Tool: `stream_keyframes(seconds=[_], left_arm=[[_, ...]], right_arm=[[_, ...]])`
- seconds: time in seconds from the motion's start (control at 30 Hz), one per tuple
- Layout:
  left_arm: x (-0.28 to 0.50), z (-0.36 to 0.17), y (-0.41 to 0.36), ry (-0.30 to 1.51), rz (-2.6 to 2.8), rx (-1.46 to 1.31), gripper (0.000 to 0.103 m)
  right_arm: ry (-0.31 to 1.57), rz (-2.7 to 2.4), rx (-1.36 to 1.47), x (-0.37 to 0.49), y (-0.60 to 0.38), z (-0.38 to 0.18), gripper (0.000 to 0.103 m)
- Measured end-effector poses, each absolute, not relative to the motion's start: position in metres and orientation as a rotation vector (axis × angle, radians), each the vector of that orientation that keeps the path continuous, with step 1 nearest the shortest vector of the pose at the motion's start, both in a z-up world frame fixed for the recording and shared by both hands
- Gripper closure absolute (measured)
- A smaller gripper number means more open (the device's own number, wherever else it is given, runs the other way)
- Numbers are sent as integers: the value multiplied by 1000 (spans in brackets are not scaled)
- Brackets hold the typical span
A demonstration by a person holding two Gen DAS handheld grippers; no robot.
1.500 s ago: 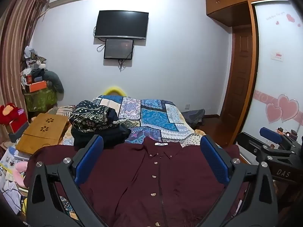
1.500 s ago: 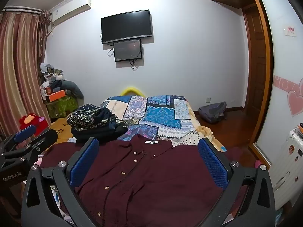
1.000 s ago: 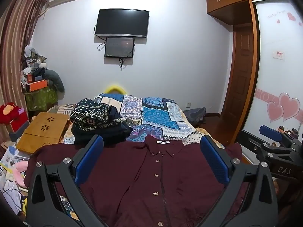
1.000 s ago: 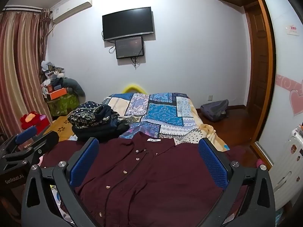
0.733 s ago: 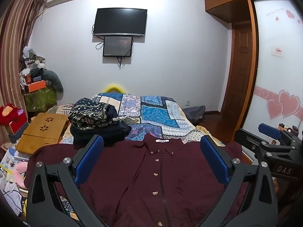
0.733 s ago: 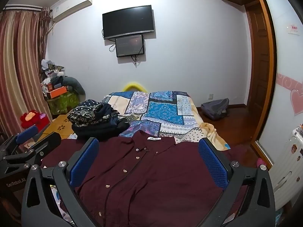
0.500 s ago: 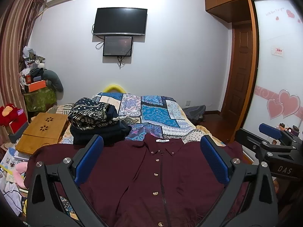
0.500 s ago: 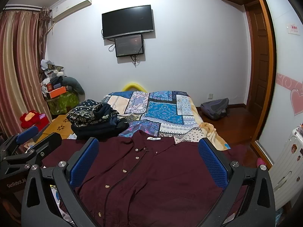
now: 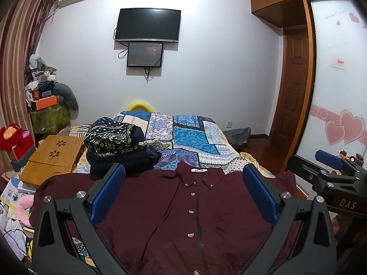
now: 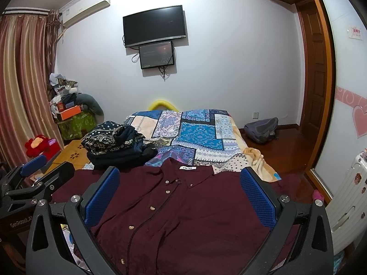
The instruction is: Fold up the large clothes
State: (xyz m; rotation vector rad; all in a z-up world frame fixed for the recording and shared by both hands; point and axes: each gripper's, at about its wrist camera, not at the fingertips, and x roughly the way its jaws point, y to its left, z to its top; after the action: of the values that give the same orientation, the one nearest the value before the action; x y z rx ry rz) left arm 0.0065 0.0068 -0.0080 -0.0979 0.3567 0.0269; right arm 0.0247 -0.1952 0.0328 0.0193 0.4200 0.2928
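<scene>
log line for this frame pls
stage: pre-grasp | left hand-held gripper: open | right hand-held gripper: open | dark maroon button-up shirt: flat, buttoned, unfolded, on patchwork-quilt bed

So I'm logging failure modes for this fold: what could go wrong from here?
The maroon shirt overhangs both bed sides, so a sleeve may slide off when lifted. The pile of dark clothes sits right behind its collar, so a fold could catch it. Both the left gripper and right gripper are open, gripping nothing.

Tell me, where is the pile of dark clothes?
In both views the pile of dark clothes sits on the bed, left of the middle, just behind the red shirt and beside the wooden tray.
</scene>
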Motion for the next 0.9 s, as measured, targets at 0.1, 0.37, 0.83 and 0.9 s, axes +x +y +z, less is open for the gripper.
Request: stream_keyframes(seconds=[0.1,0.37,0.83,0.9], left_arm=[[8,-8,8,359,29,-101,0],[9,-9,10,361,32,-106,0],[10,-10,13,363,33,-111,0],[10,-11,12,364,34,-111,0]], right_arm=[[422,293,19,25,-195,33,0],[422,292,15,25,-193,34,0],[425,293,12,27,-193,32,0],[425,292,12,27,-193,32,0]])
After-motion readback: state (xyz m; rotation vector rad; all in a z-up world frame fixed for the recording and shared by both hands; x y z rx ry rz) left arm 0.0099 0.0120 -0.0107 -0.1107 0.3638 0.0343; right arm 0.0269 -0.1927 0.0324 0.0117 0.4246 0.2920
